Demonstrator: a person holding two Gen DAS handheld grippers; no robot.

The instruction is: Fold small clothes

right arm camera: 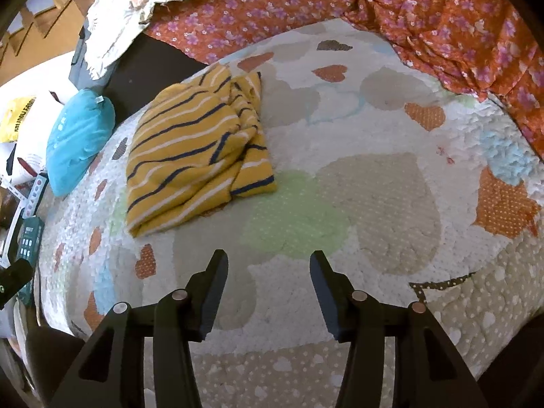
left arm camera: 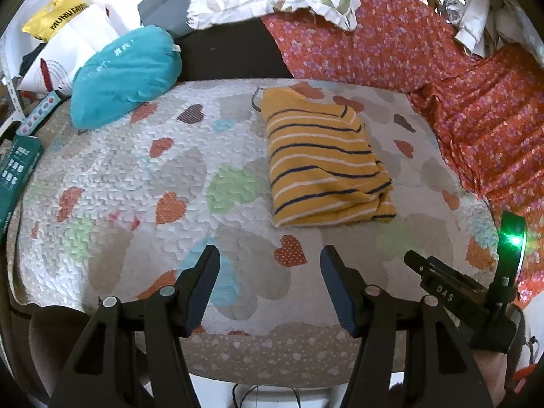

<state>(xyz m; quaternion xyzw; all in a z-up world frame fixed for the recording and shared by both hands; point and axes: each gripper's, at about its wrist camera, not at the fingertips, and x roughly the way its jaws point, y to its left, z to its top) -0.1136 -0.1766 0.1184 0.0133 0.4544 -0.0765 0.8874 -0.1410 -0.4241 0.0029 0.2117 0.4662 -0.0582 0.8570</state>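
Both grippers, left (left arm camera: 270, 265) and right (right arm camera: 268, 268), gape empty above quilt (right arm camera: 374, 187); striped shirt (left arm camera: 323, 163) apparently folded.

L tool (left arm camera: 270, 255) & R tool (right arm camera: 268, 260) both agape, empty.

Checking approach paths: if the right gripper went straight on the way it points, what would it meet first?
Probably the bare quilt. The open right gripper points past the striped shirt, which lies off to its left; depth is uncertain.

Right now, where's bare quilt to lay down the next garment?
Free: the quilt between teal pillow and striped shirt, and the stretch before both open tools. Crowded: red floral fabric right of the shirt, boxes at the left edge.
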